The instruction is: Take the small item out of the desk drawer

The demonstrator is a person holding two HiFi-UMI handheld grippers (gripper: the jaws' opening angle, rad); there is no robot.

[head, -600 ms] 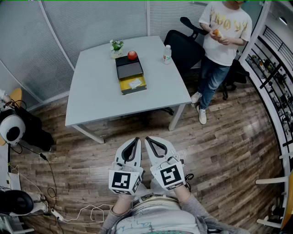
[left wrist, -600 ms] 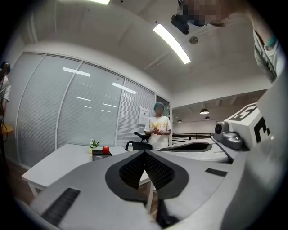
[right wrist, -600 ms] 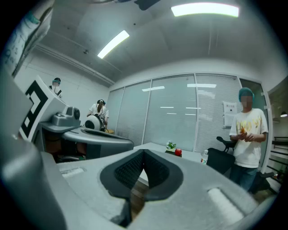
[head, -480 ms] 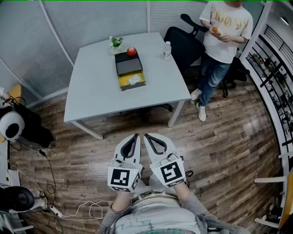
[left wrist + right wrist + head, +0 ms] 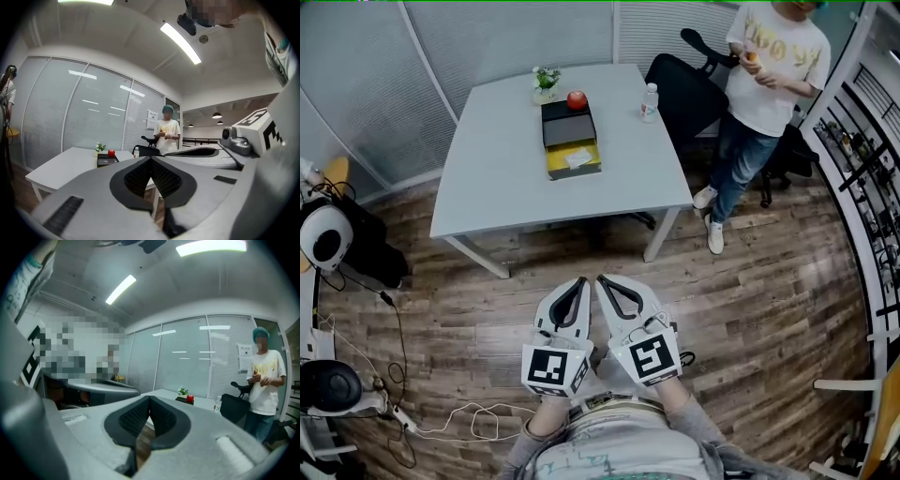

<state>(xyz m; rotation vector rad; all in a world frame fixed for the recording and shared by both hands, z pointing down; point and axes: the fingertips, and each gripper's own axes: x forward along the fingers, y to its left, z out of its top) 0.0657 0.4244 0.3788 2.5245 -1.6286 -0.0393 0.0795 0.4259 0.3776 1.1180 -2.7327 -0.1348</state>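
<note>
A bare strip of floor [image 5: 750, 309] is lying between the person holding the grippers and the near edge of the table [image 5: 487, 178]. The way to that edge is looking open. Cables [image 5: 469, 427] are trailing over the floor at the left. A bystander [image 5: 769, 84] is standing off the table's far right corner, beside a black chair [image 5: 680, 94] that is crowding the right edge. The table's left half is lying bare.

A black box [image 5: 567, 127] is sitting by the middle of the far edge, with its yellow drawer [image 5: 591, 171] standing open toward the near edge. The item [image 5: 578, 157] is lying in that drawer, showing as a small, pale, flat patch; its kind is too small to tell. An apple [image 5: 577, 99] is resting on the box, a plant [image 5: 546, 80] is standing at the far edge, and a bottle [image 5: 649, 101] is standing near the far right corner.

The left gripper [image 5: 578, 282] and right gripper [image 5: 602, 281] are hovering side by side over the floor, well apart from the table. Each is holding its jaws pressed together on nothing.
</note>
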